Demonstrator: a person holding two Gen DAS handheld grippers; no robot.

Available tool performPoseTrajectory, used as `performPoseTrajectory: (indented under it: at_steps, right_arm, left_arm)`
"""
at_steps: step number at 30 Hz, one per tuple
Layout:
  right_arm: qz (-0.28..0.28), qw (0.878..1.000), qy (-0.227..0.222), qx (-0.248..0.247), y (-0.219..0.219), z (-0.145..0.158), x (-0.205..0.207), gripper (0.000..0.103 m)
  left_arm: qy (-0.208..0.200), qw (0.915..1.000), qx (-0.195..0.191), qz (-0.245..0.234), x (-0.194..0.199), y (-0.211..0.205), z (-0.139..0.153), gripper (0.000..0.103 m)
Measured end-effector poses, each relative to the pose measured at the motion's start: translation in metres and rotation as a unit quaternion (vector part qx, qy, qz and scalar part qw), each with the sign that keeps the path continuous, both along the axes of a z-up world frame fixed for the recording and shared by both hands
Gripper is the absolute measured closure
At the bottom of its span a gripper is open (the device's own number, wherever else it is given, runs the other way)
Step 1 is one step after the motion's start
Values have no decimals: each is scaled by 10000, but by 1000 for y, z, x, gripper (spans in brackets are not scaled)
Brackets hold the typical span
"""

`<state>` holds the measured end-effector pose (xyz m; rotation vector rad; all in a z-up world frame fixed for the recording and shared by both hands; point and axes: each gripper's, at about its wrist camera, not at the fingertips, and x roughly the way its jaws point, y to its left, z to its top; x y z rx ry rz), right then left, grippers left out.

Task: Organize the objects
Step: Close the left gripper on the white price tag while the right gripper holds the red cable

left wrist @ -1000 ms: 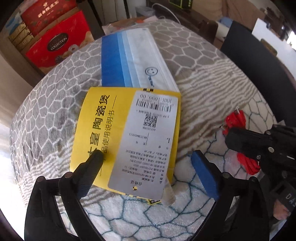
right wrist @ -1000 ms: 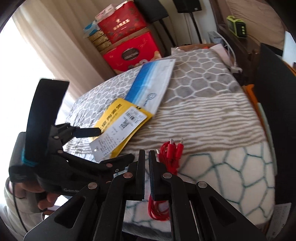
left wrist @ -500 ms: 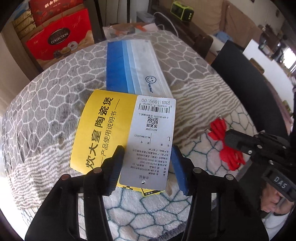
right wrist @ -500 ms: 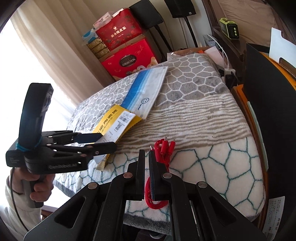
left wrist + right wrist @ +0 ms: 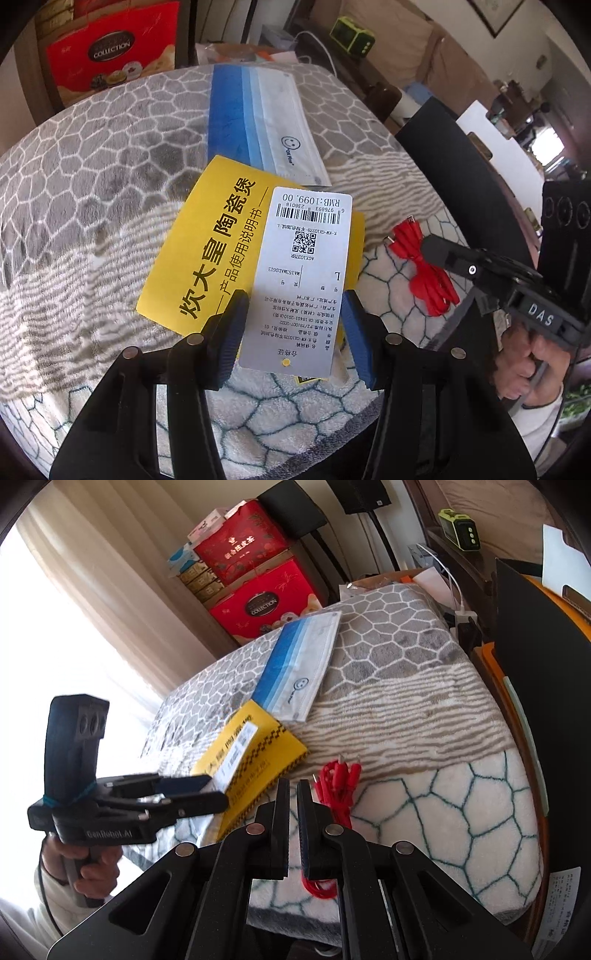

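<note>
A white price tag (image 5: pixel 306 266) lies over a yellow booklet (image 5: pixel 207 251) on the blanket-covered table (image 5: pixel 92 166). My left gripper (image 5: pixel 293 299) is shut on the tag, one pad against each long edge. In the right wrist view the left gripper (image 5: pixel 218 790) holds the tag (image 5: pixel 236 749) over the tilted booklet (image 5: pixel 266 753). A blue-and-white mask pack (image 5: pixel 258 122) lies behind the booklet. A red cable bundle (image 5: pixel 336 775) rests just right of my right gripper (image 5: pixel 291 786), which is shut with nothing in it and hovers near the table's front edge.
Red gift boxes (image 5: pixel 266 602) are stacked behind the table at the left, by a curtain. A black panel (image 5: pixel 461 147) stands along the right side. A green device (image 5: pixel 351 37) and a white charger cable sit beyond the far edge. A hand (image 5: pixel 528 369) holds the right gripper.
The left jaws closed from wide open onto the white tag. The tag and booklet have since turned and shifted away from the mask pack. The right gripper stayed shut.
</note>
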<state>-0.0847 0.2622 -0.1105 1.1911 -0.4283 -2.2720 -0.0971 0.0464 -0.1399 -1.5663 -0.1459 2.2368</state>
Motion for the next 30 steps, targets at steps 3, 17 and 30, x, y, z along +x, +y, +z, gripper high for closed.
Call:
performPoseTrajectory:
  at_steps: [3, 17, 30]
  right_arm:
    - [83, 9999, 37, -87, -12, 4, -7, 98]
    - [450, 9903, 93, 1312, -76, -24, -17, 103]
    - [517, 9930, 546, 905, -85, -5, -13, 99]
  left_arm:
    - [11, 10000, 42, 0, 1, -1, 0, 55]
    - [-17, 9998, 127, 163, 2, -13, -4, 55]
    - [49, 9993, 204, 308, 3, -18, -6, 55]
